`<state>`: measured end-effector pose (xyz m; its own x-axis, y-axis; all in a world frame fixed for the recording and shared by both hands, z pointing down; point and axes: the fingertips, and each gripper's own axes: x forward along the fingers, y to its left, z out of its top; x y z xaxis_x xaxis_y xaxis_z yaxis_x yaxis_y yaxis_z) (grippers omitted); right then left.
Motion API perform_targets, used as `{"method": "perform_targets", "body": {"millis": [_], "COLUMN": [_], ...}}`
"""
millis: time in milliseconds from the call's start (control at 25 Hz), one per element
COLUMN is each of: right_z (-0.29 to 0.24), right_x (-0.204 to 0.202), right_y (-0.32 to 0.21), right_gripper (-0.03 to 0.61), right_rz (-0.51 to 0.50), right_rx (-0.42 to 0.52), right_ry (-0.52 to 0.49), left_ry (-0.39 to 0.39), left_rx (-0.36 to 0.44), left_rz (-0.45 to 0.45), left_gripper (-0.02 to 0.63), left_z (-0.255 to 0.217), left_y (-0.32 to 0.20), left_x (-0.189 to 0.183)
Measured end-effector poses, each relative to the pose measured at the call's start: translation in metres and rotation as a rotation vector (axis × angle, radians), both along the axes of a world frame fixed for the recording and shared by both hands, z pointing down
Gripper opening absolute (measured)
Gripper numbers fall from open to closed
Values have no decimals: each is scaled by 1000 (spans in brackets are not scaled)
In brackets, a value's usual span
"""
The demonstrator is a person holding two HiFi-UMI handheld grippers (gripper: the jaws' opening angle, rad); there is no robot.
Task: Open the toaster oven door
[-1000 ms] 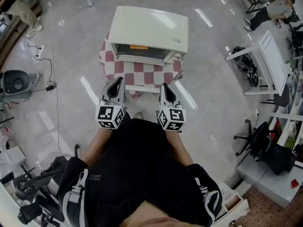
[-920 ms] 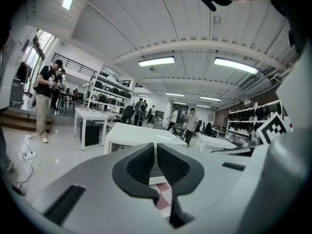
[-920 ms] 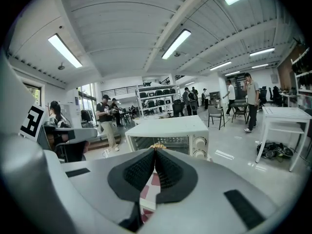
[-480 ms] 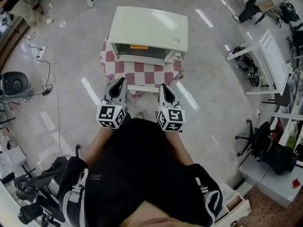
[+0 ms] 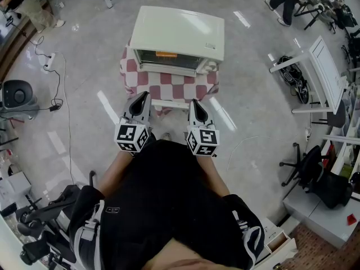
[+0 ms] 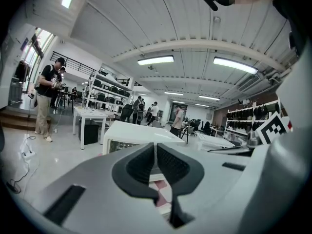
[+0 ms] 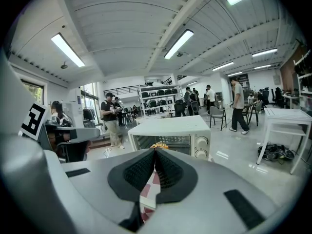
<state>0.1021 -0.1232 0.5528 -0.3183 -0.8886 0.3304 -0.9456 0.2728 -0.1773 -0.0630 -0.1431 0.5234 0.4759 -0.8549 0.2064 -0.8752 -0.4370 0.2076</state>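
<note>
A cream toaster oven [image 5: 177,40] stands on a small table with a red-and-white checked cloth [image 5: 169,86]. Its glass door [image 5: 167,59] is closed, with an orange tag at the top edge. In the right gripper view the toaster oven [image 7: 170,133] faces me, two knobs [image 7: 201,147] on its right side. My left gripper [image 5: 140,97] and right gripper [image 5: 194,103] hover side by side at the table's near edge, short of the oven, both shut and empty. In the left gripper view the toaster oven [image 6: 139,136] shows past the closed left gripper [image 6: 156,147].
A white table [image 5: 315,75] stands to the right with a dark bag [image 5: 292,75] under it. Cables and a power strip [image 5: 48,61] lie on the floor at left. People [image 7: 111,118] stand and walk in the background. Office chairs [image 5: 315,173] are at lower right.
Both grippers have stayed in place at the table's near edge. A person in the background at upper right has walked leftward.
</note>
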Motion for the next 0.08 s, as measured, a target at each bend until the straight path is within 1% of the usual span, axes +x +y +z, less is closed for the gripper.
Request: {"method": "perform_targets", "body": {"millis": [80], "right_z": [1], "right_x": [0], "right_y": [1], "right_gripper": [28], "right_rz": [-2], "right_rx": [0], "right_ry": [3], "left_ry": [-1], "left_rx": [-1], "left_rz": [1], "left_gripper": [26], "left_z": [0], "left_y": [1], "left_x": [0]}}
